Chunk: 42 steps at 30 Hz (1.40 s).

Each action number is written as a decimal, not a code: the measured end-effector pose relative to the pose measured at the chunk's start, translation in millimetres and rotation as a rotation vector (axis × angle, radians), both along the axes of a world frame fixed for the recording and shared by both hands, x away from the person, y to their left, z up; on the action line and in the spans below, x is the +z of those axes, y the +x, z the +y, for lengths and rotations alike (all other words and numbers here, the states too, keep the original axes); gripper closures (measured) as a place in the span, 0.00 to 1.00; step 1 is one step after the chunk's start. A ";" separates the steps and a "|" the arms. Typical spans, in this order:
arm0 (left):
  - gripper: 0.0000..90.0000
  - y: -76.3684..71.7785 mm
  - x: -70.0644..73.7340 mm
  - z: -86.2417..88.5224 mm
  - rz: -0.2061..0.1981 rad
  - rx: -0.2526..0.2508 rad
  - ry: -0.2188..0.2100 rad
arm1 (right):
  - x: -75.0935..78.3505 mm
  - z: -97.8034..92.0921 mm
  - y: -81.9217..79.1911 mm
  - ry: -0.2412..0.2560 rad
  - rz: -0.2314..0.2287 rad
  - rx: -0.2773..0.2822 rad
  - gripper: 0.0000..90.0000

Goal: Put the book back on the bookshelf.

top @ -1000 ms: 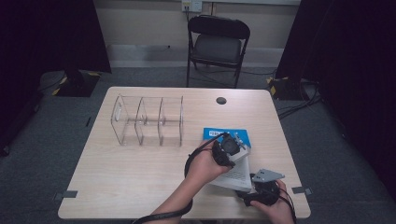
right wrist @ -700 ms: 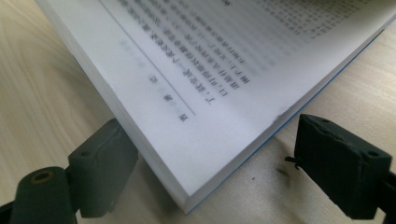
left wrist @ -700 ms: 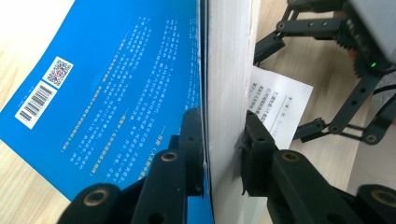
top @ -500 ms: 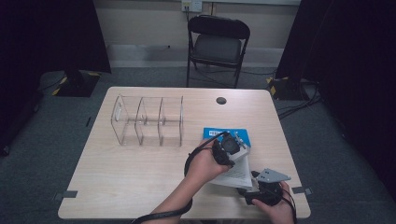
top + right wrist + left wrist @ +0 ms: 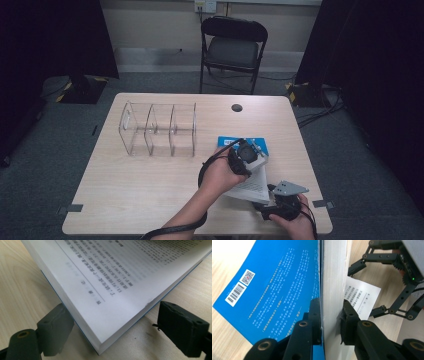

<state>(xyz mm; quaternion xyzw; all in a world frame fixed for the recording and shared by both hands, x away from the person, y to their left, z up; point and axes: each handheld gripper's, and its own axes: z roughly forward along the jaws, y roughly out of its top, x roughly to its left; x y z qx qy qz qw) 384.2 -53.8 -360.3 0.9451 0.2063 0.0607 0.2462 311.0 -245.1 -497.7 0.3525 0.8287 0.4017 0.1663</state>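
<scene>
Dark-curtained room, grey floor, folding chair behind a pale wood table. Left part of table: clear three-bay organiser, standing empty as far as can be seen. Right of centre: blue-covered book, open, near the front right corner. Left hand-held gripper: jaws closed on a thick block of the book's pages and blue cover, seen edge-on in the left gripper view. Right hand-held gripper: jaws wide, set either side of the book's lower corner, not touching it. Step in hand, by judgement: opening or leafing the book, left holding it up. Next move likely calls for the right jaws to close on pages or steady the corner. Against one second ago: book and both grippers nearly unmoved; the right has shifted slightly.
</scene>
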 end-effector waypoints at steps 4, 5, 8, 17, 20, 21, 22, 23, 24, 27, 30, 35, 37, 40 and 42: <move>0.84 1.2 4.0 -2.3 0.001 0.020 -0.001 | 0.1 3.1 -0.5 -0.009 -0.013 -0.013 0.14; 0.84 2.0 4.6 -2.5 0.000 0.015 0.000 | -0.2 4.7 -0.1 -0.019 -0.013 -0.019 0.14; 0.84 2.4 5.8 -2.5 0.007 0.026 -0.001 | -1.4 9.2 2.1 -0.071 -0.026 -0.036 0.15; 0.83 0.8 2.4 -2.1 0.008 0.021 -0.009 | 1.8 1.0 -1.0 -0.054 -0.084 -0.093 0.24; 0.83 0.2 2.5 -0.9 0.011 0.027 -0.013 | 3.3 -8.3 0.3 -0.025 -0.075 -0.118 0.23; 0.83 0.1 2.6 -0.7 0.012 0.025 -0.010 | 2.6 -10.7 0.7 -0.008 -0.069 -0.123 0.23; 0.83 -0.2 3.1 -0.6 0.009 0.024 0.001 | 1.9 -12.4 1.2 0.004 -0.065 -0.117 0.23; 0.84 -0.7 2.5 -0.1 0.008 0.020 -0.003 | 1.2 -15.0 2.0 -0.015 -0.080 -0.123 0.26; 0.84 -1.3 2.4 0.6 0.006 0.016 0.001 | 1.2 -15.0 2.0 -0.015 -0.080 -0.123 0.26; 0.84 -3.2 1.2 3.7 0.005 0.019 -0.008 | 2.9 -22.4 5.9 0.058 -0.078 -0.137 0.26; 0.84 -6.1 -0.9 3.9 -0.009 0.012 0.002 | 4.3 -25.3 8.1 0.078 -0.097 -0.115 0.25; 0.84 -8.9 -4.2 3.7 -0.013 0.014 0.003 | 4.5 -22.6 10.4 0.090 -0.104 -0.098 0.25; 0.84 -11.1 -5.8 2.2 -0.010 0.014 0.007 | 3.2 -20.0 11.2 0.088 -0.099 -0.089 0.25; 0.84 -11.9 -6.1 1.1 -0.012 0.005 0.008 | 3.0 -15.5 11.6 0.076 -0.110 -0.064 0.24; 0.84 -12.8 -5.0 0.3 -0.012 -0.004 0.021 | 3.7 -8.0 10.9 0.067 -0.133 -0.031 0.22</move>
